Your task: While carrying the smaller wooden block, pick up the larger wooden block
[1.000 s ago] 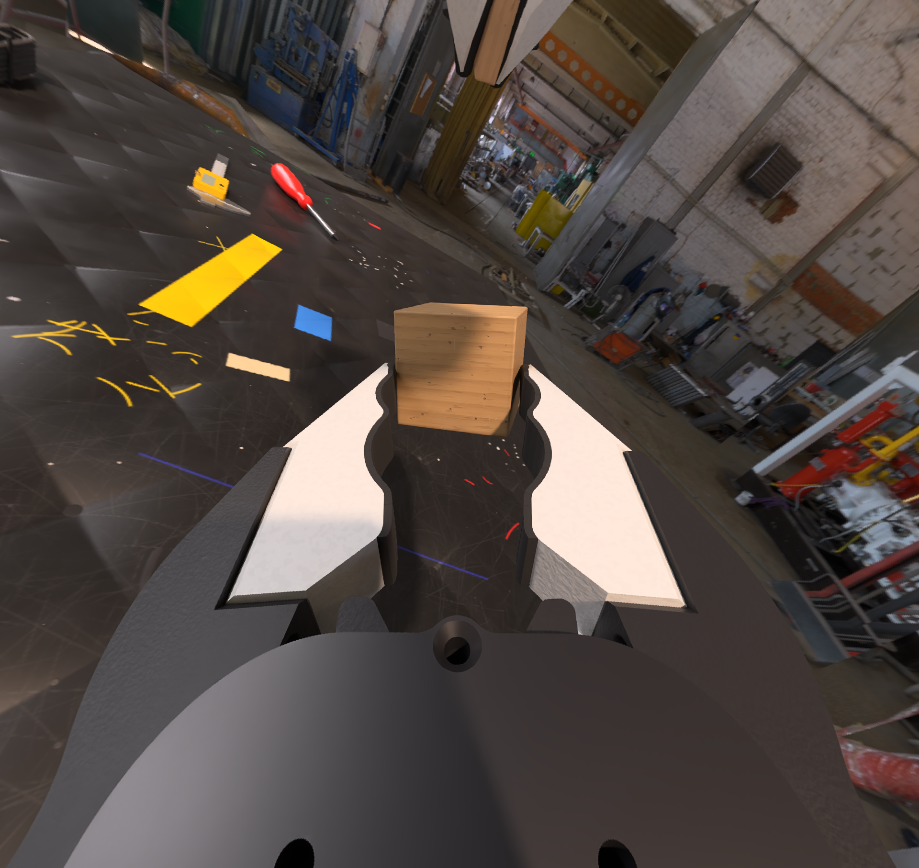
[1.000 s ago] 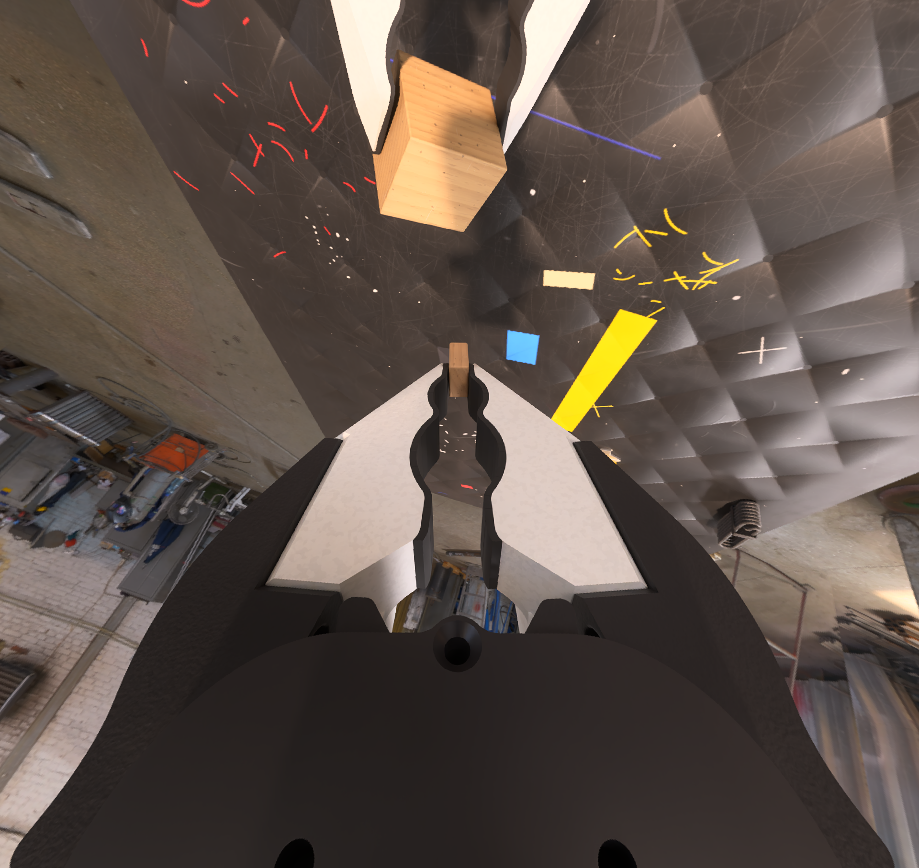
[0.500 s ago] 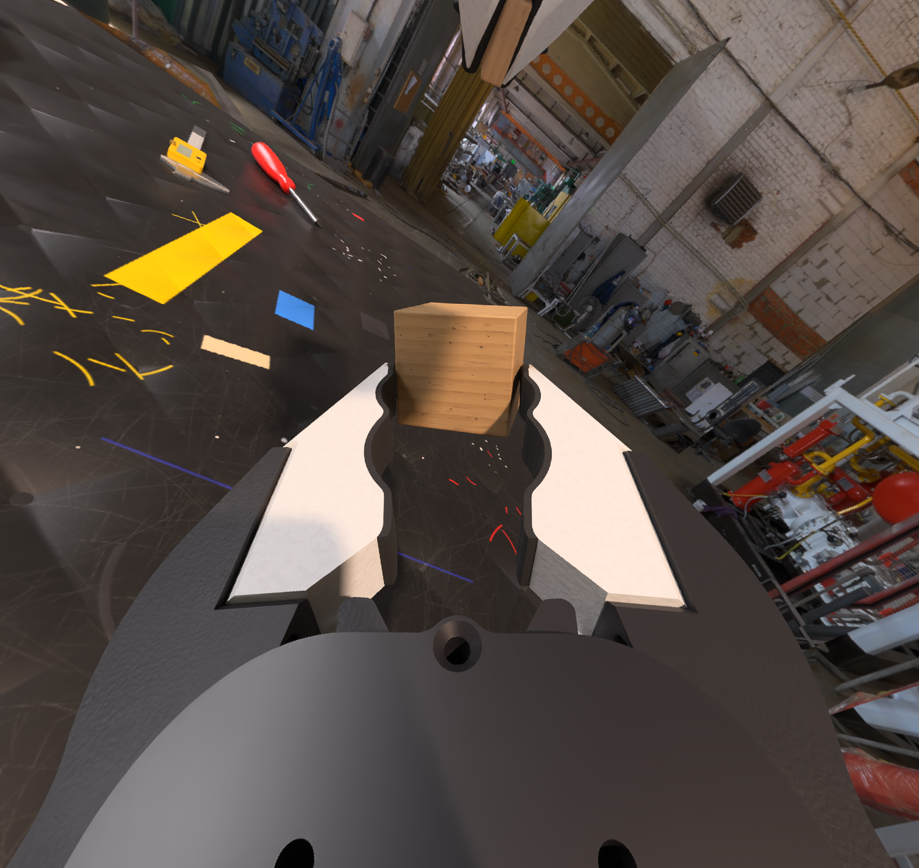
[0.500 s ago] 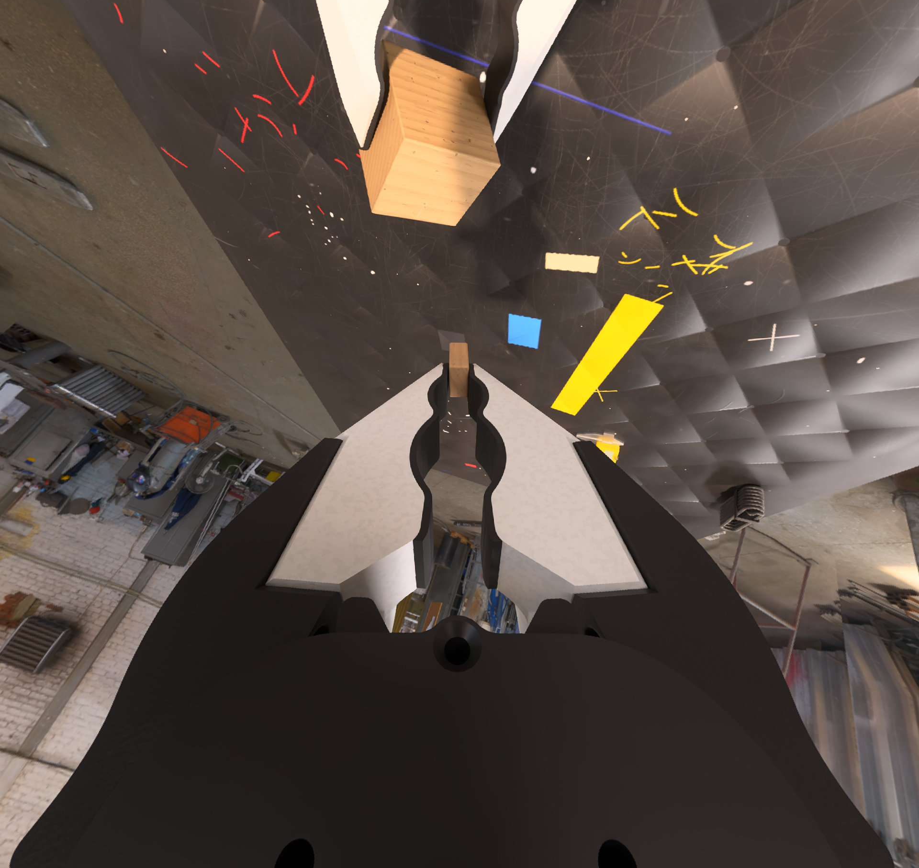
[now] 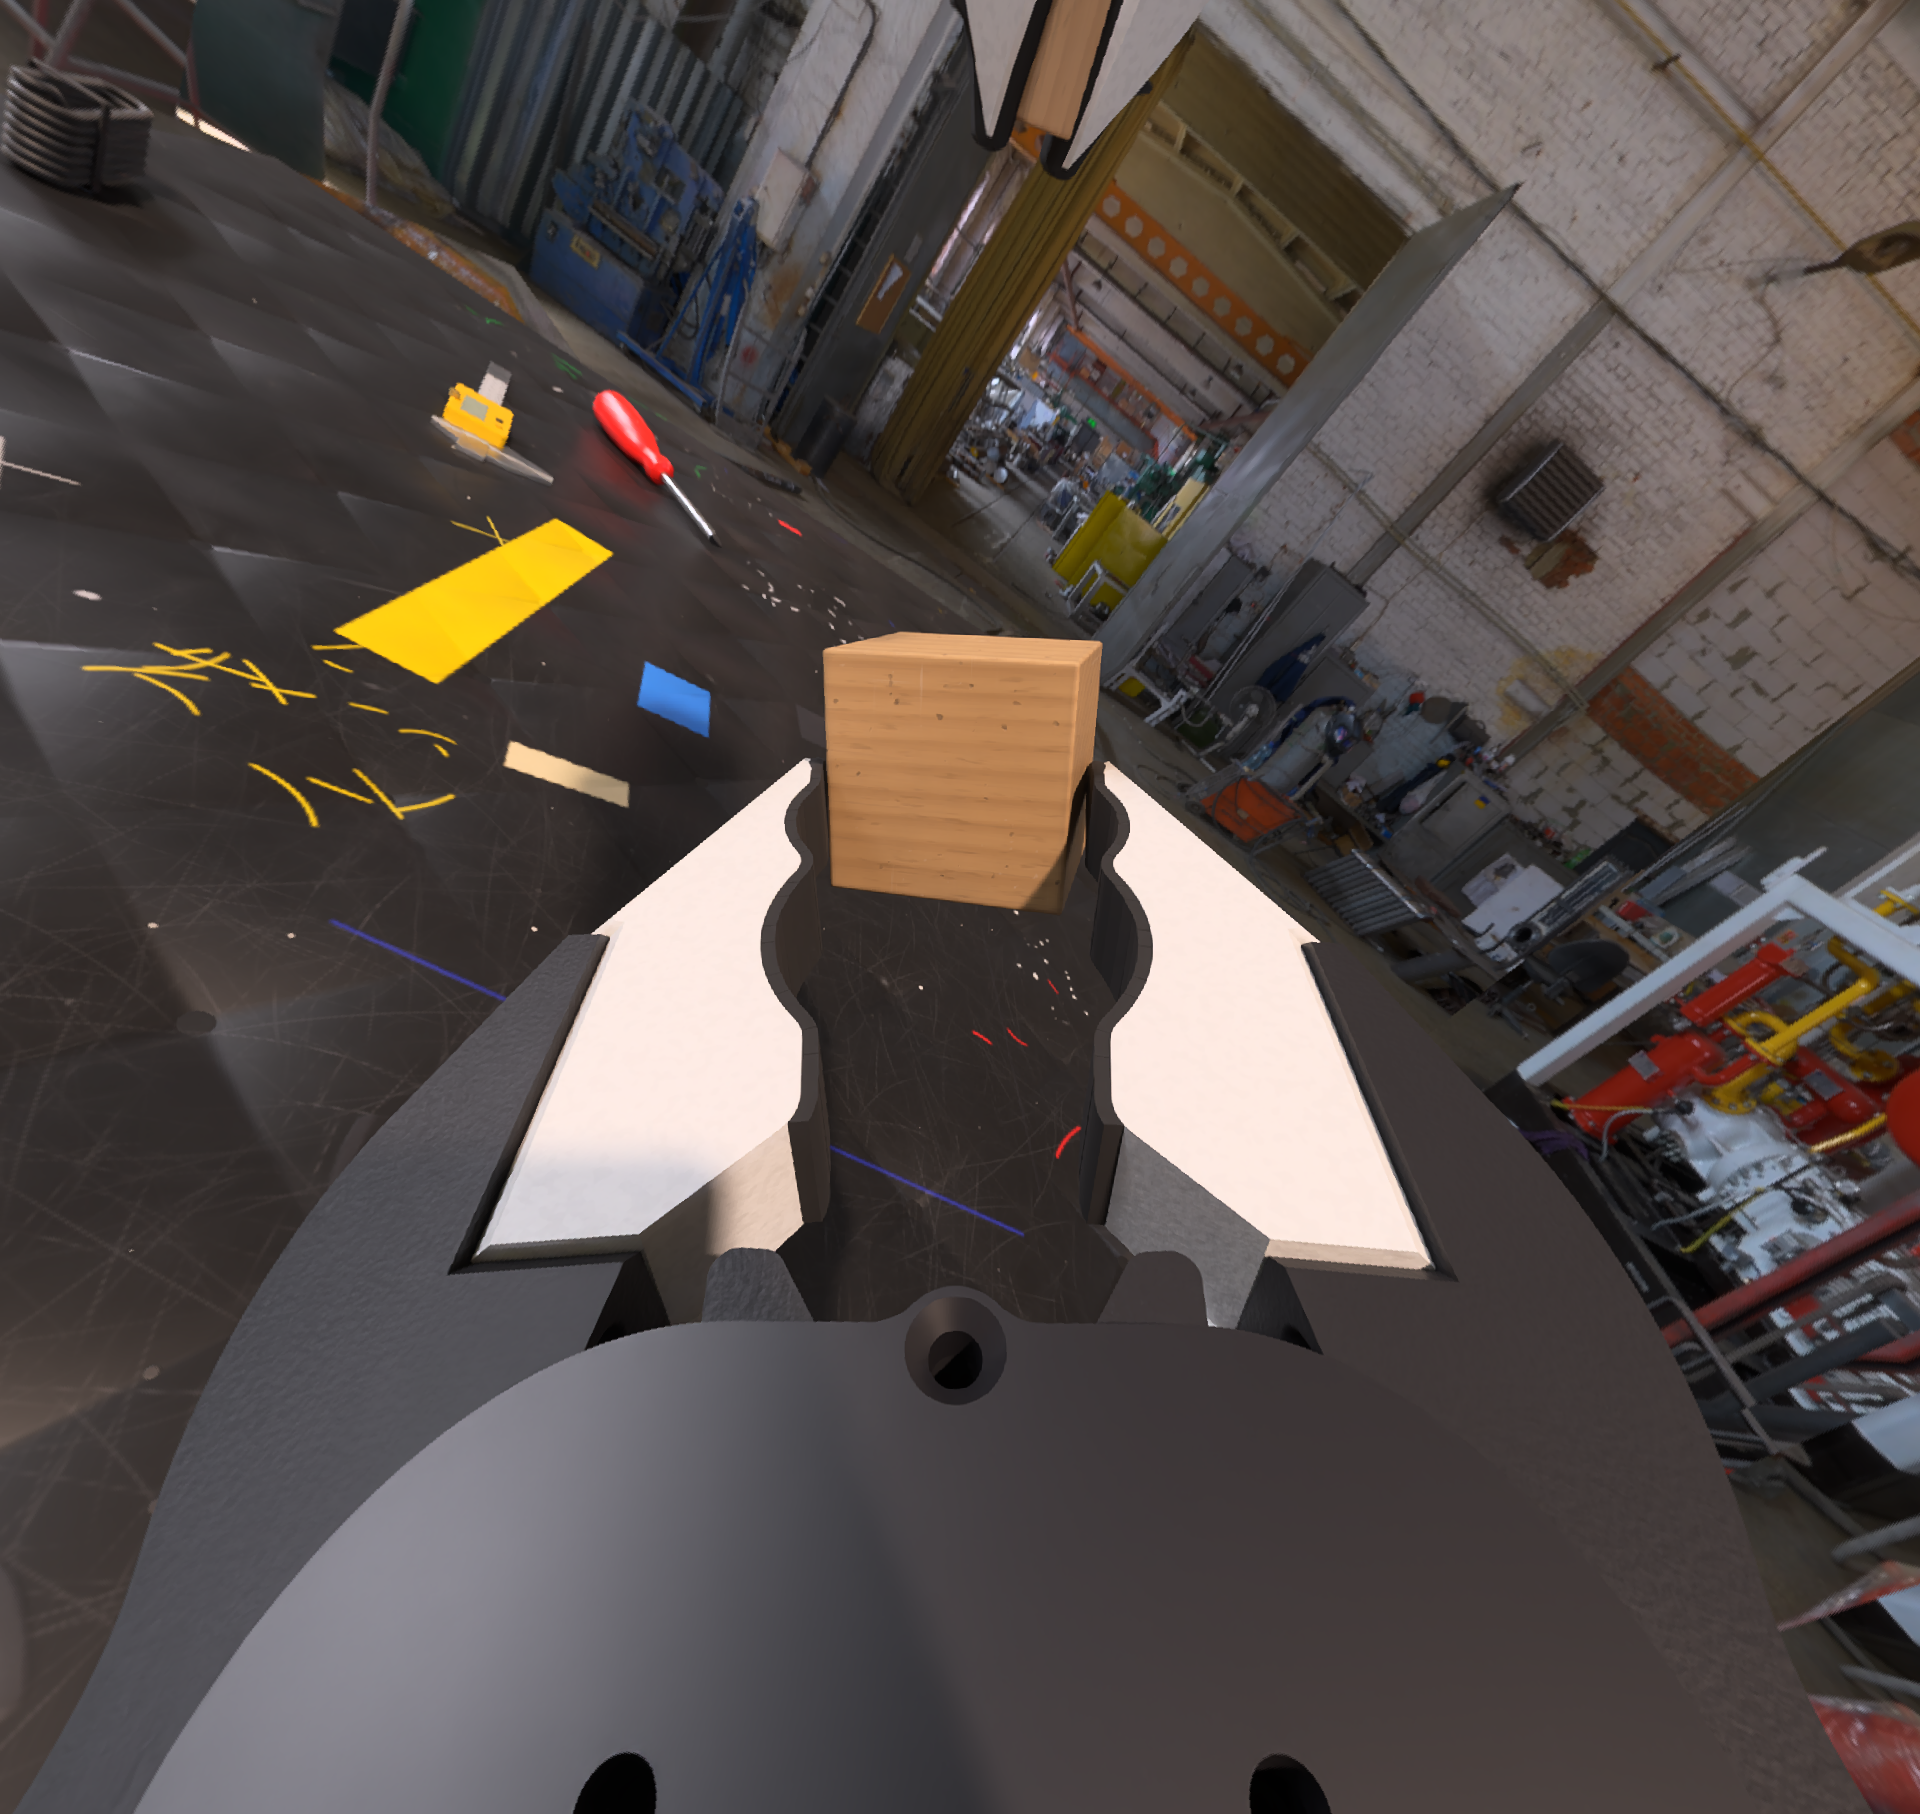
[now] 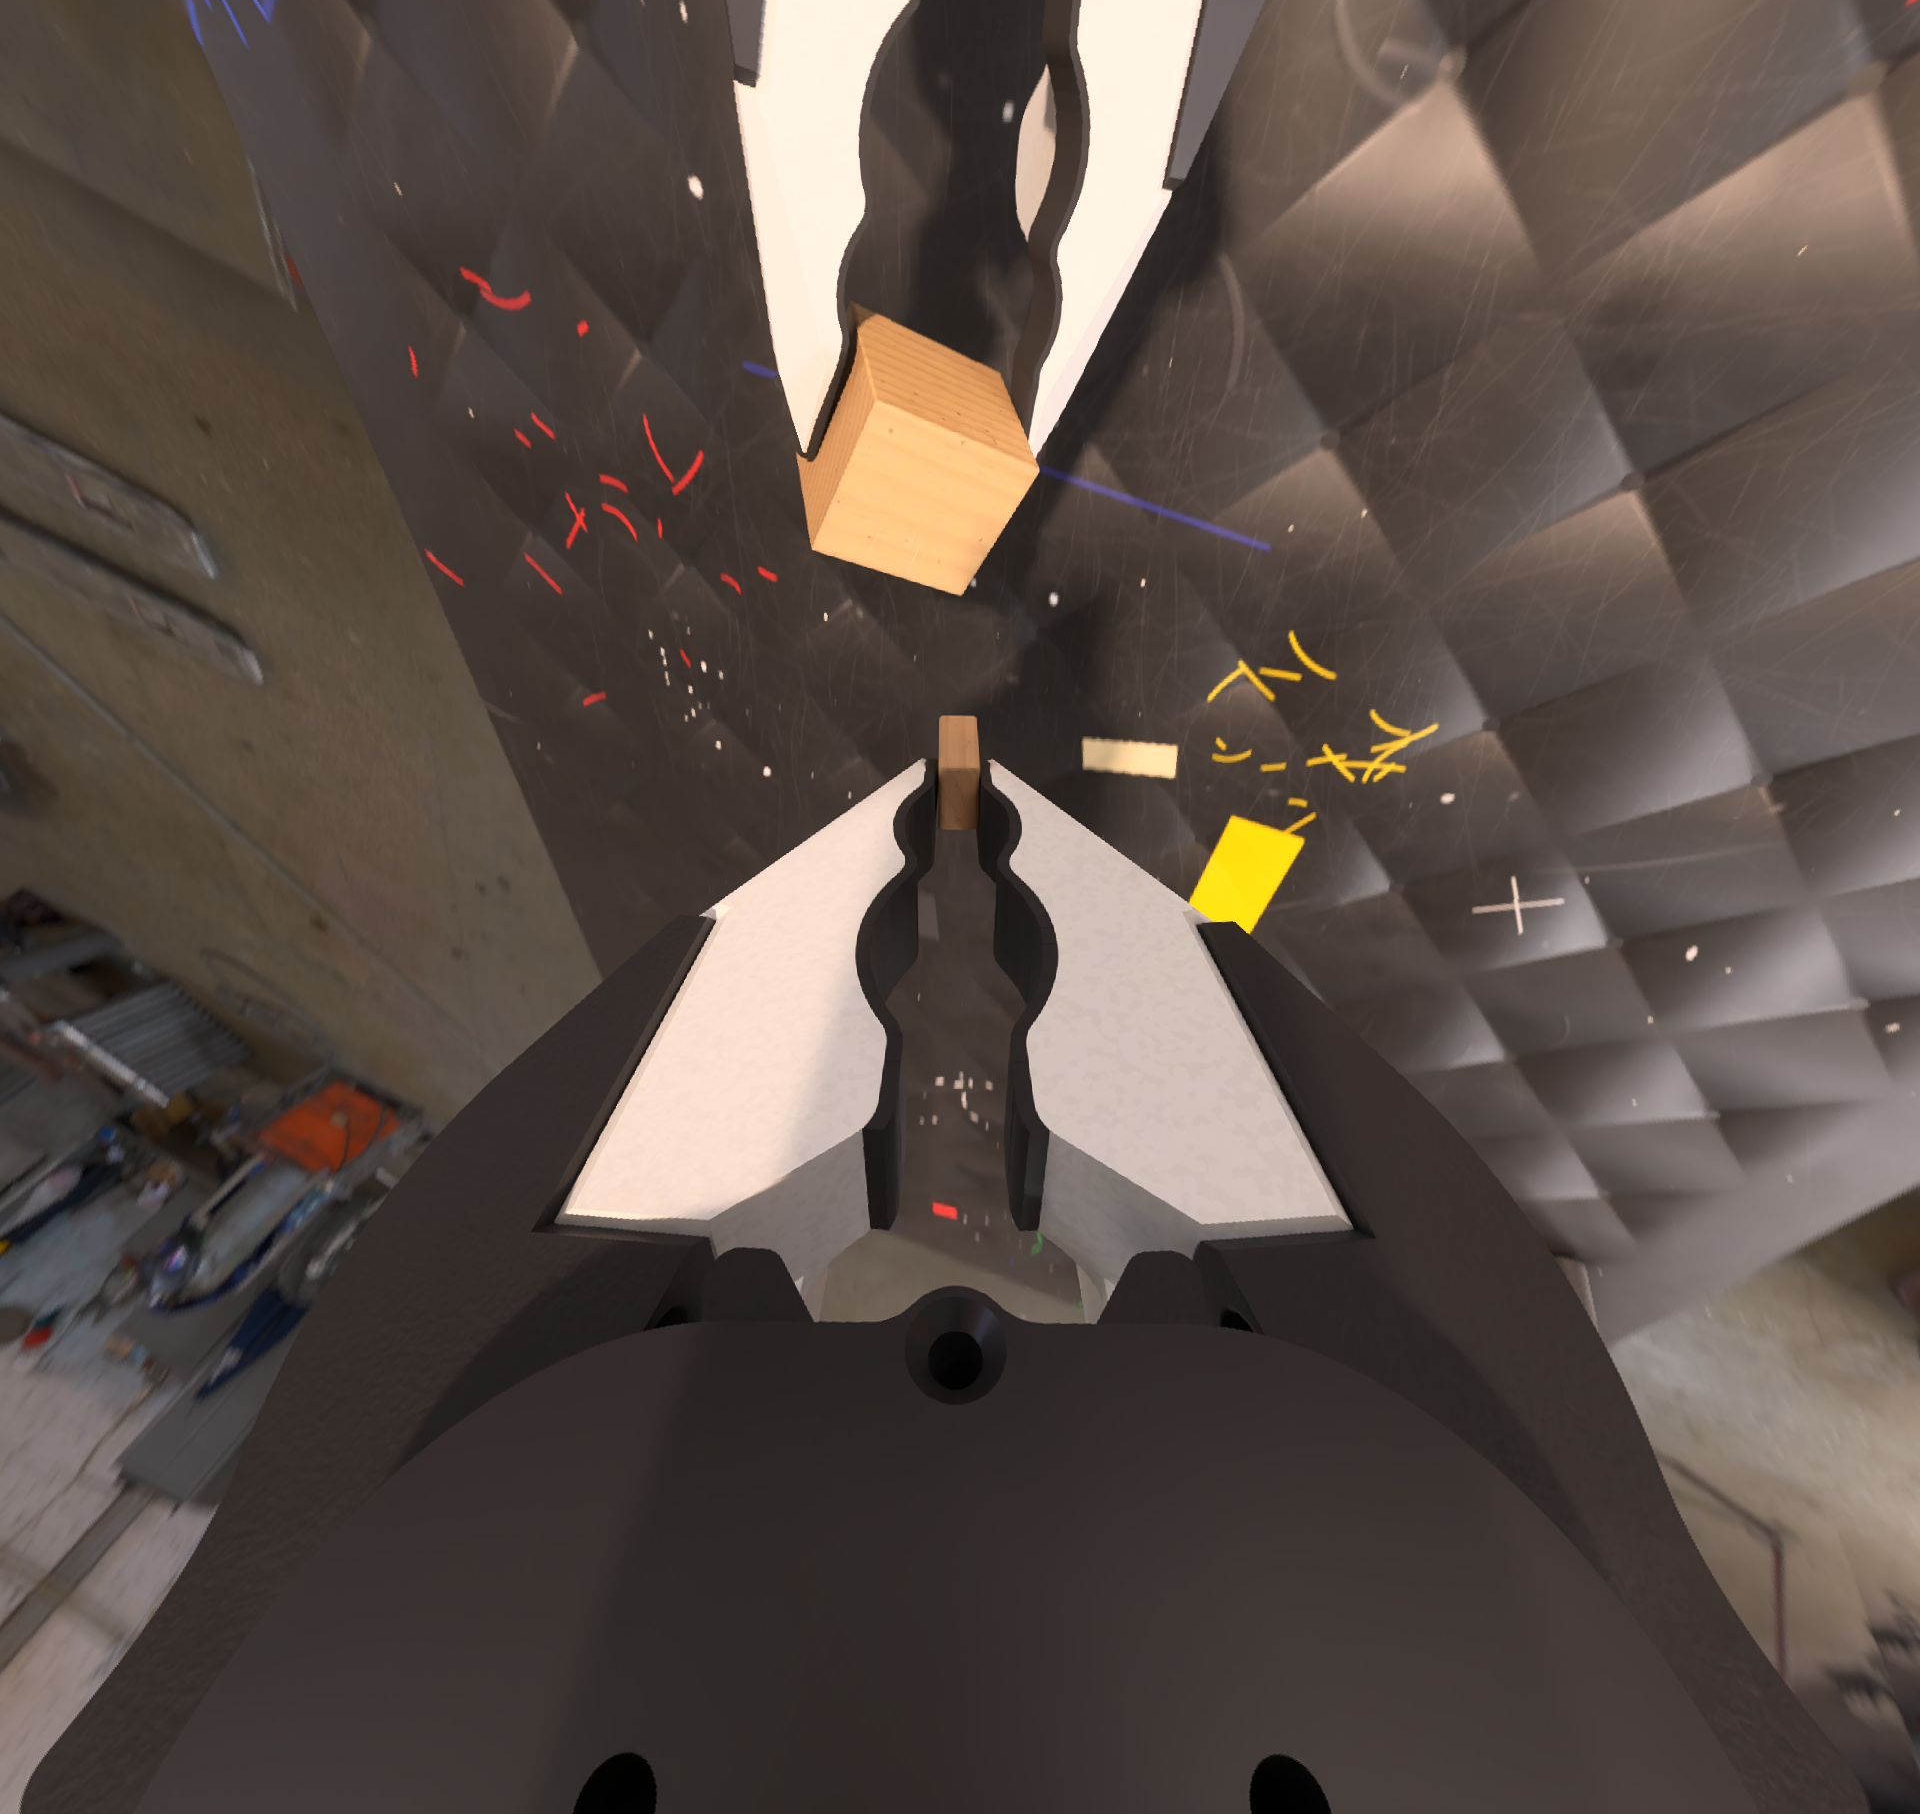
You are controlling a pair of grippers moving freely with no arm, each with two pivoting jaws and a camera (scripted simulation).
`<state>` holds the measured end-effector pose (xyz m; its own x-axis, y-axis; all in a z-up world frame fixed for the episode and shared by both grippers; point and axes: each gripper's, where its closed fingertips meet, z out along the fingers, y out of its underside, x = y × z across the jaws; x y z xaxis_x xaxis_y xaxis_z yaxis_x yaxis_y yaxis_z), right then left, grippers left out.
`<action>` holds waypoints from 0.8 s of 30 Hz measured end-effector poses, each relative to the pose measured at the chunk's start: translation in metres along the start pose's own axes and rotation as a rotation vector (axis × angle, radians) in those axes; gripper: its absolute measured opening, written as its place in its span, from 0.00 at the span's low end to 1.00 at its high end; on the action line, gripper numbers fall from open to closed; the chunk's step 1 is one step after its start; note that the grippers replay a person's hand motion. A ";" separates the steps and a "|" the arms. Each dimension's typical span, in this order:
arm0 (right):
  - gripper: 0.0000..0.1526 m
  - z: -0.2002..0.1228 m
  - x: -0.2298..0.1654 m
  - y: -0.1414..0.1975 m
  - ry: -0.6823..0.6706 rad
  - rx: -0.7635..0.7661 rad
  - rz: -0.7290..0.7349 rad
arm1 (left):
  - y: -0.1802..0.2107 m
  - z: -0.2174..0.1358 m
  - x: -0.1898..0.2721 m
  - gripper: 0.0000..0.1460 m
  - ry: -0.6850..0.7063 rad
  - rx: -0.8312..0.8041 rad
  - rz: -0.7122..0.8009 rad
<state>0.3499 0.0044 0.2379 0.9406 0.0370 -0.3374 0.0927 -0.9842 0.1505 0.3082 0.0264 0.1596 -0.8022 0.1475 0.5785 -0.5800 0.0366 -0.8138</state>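
I find my left gripper (image 5: pixel 956 788) fingers clamped on the larger wooden block (image 5: pixel 958 769), clear of the table (image 5: pixel 208 933), and my right gripper (image 6: pixel 956 777) fingers pinching the smaller wooden block (image 6: pixel 957 775), so both are carried together.

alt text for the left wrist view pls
The left gripper grips a large wooden block between its fingertips, above a dark scratched floor. The right gripper hangs ahead, pinching a smaller wooden block; a red screwdriver lies beyond.
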 end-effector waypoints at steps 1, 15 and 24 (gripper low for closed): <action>0.04 -0.001 0.000 0.000 0.000 0.039 -0.003 | -0.002 -0.002 0.000 0.34 0.004 0.010 -0.001; 0.04 0.001 0.000 0.003 0.063 0.248 0.019 | -0.004 -0.007 -0.004 0.34 -0.045 0.003 0.044; 0.04 0.006 0.005 -0.001 0.068 0.156 0.025 | 0.005 -0.004 -0.007 0.34 -0.083 -0.049 0.068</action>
<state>0.3520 0.0049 0.2304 0.9625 0.0190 -0.2705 0.0227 -0.9997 0.0102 0.3116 0.0291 0.1514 -0.8496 0.0689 0.5228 -0.5179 0.0779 -0.8519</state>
